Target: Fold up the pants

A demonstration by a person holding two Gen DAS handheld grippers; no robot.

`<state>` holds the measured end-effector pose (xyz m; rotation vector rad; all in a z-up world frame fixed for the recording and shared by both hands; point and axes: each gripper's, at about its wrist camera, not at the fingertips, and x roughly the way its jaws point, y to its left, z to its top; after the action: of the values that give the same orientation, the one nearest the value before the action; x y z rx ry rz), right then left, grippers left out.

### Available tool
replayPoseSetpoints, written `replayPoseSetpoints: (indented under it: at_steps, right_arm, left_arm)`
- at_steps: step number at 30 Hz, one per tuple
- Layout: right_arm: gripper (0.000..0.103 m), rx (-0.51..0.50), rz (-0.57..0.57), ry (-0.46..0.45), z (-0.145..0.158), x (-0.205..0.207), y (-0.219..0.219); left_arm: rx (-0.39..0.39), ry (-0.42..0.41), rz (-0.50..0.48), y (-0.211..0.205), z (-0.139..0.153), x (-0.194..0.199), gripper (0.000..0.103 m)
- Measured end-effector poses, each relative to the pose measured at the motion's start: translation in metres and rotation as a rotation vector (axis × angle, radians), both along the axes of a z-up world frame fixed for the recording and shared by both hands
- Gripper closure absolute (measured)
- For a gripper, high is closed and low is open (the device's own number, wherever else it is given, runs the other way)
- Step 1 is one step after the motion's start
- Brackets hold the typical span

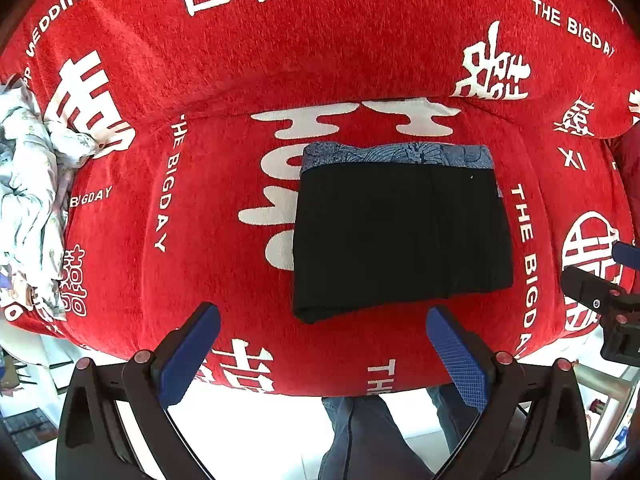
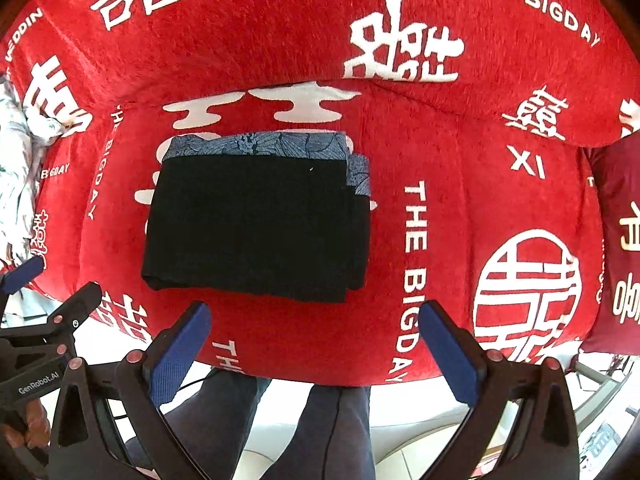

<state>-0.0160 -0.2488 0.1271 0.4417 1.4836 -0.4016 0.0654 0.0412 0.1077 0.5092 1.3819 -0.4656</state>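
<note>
The pants (image 1: 402, 232) lie folded into a flat black block in the middle of the red cover (image 1: 360, 60), with a strip of blue patterned cloth along the top edge. In the right wrist view the pants (image 2: 256, 224) sit a bit left of center.

The left gripper (image 1: 323, 320) is at the bottom of its own view, wide apart and holding nothing, just below the pants. The right gripper (image 2: 315, 316) is the same in its view: wide apart, holding nothing, and not touching the pants.

Only the left view shows a big pile of white clothes (image 1: 28, 192) at the left edge. The right view shows just a bit of it.

Only the right view shows a dark red pillow (image 2: 618, 248) at the right edge.

Both views show the person's legs (image 2: 340, 432) at the bottom.
</note>
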Motion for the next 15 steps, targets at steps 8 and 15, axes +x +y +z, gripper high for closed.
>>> replayPoseSetpoints:
  at_steps: [8,15]
  right_arm:
    - [0.000,-0.012,0.017,-0.003,0.0016,0.0025,0.0034]
    - [0.000,-0.012,0.017,-0.001,0.0010,0.0024,0.0049]
  left_arm:
    - [0.000,-0.001,-0.004,-0.0002,0.0013,-0.0017,0.000]
    - [0.002,0.003,-0.004,0.0006,0.0006,-0.0019,0.000]
